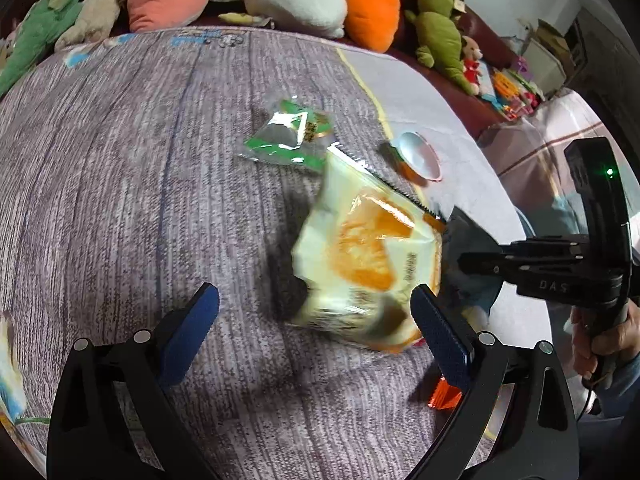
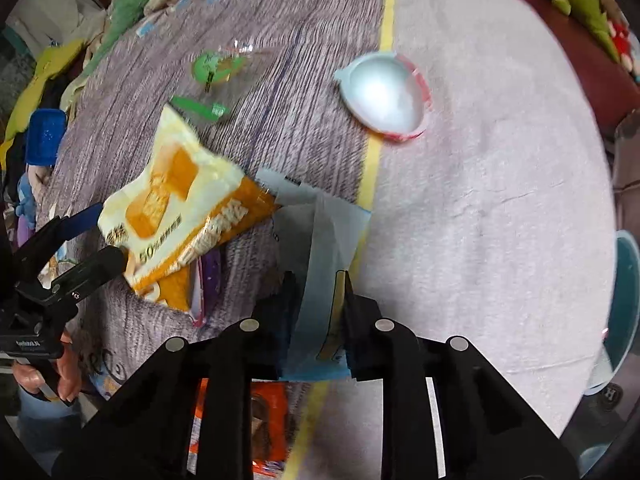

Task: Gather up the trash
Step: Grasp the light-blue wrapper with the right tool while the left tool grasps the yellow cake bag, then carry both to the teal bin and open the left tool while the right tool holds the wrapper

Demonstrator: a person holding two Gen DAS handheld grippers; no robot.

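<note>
A yellow and orange bread bag [image 1: 360, 256] lies on the grey cloth table, also in the right wrist view [image 2: 180, 208]. My left gripper [image 1: 316, 320] is open, its blue pads on either side of the bag's near end. My right gripper [image 2: 316, 292] is shut on a pale blue wrapper [image 2: 324, 232] just right of the bread bag. A green and clear wrapper [image 1: 292, 136] lies farther back, also in the right wrist view [image 2: 212, 76]. A clear plastic cup lid [image 1: 420, 156] lies by the yellow stripe, also in the right wrist view [image 2: 384, 96].
An orange wrapper [image 2: 264, 416] lies under my right gripper; its corner shows in the left wrist view [image 1: 444, 396]. A purple wrapper [image 2: 208, 280] pokes from under the bread bag. Plush toys [image 1: 296, 0] line the sofa behind the table. A teal bin [image 2: 620, 320] stands at right.
</note>
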